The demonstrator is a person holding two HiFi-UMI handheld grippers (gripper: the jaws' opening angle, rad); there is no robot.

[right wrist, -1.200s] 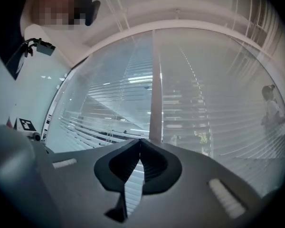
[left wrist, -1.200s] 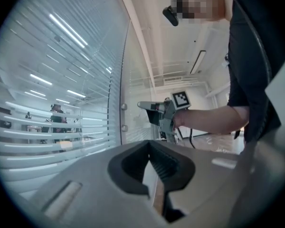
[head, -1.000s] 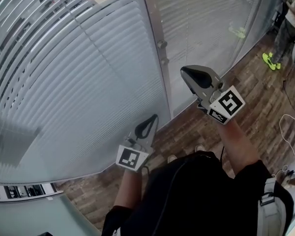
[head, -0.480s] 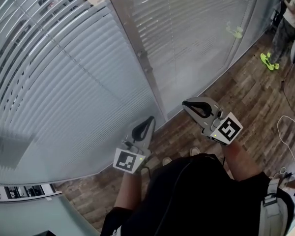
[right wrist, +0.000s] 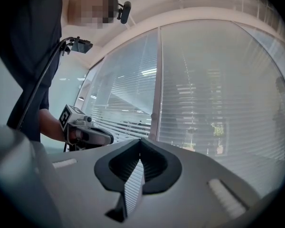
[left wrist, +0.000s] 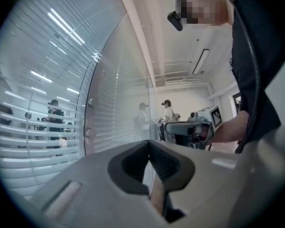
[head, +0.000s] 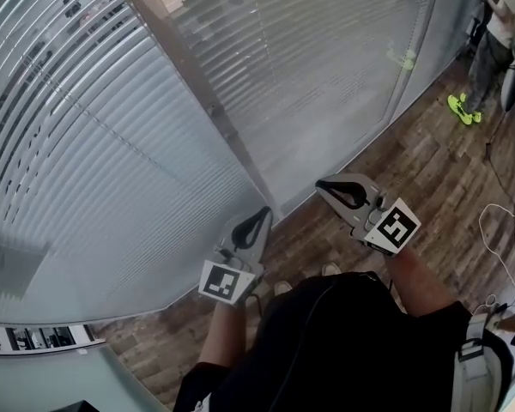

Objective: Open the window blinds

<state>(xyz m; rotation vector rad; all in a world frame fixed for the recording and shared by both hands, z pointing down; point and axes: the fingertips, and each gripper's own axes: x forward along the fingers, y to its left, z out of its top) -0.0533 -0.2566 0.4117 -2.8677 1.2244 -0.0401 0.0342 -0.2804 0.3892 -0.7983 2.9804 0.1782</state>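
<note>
Blinds [head: 86,170] are what I'm after, so I start from my own tools. The left gripper [head: 256,220] has its jaws pressed together with nothing between them, and the right gripper [head: 333,189] is closed and empty as well. Both point level at the glass wall.

Ahead of them stands the window post [head: 178,54], my landmark. It runs upright between two panes and carries small knobs [right wrist: 152,116]. I can't tell whether those drive the blinds.

In the head view the left gripper's tip sits just beside the foot of the post, and the right gripper's tip is a little to the right of it. The right gripper view has the post almost dead ahead above its jaws, while the left gripper view has it off to the left. I judge the right hand the better lined up, though both are near.

The blinds hang lowered on either side of the post, behind the glass and covering both panes. Their slats [head: 318,58] lie level, long axis running sideways away from the post. Shapes show between the slats, but whether through them or mirrored in the glass I cannot say.
</note>
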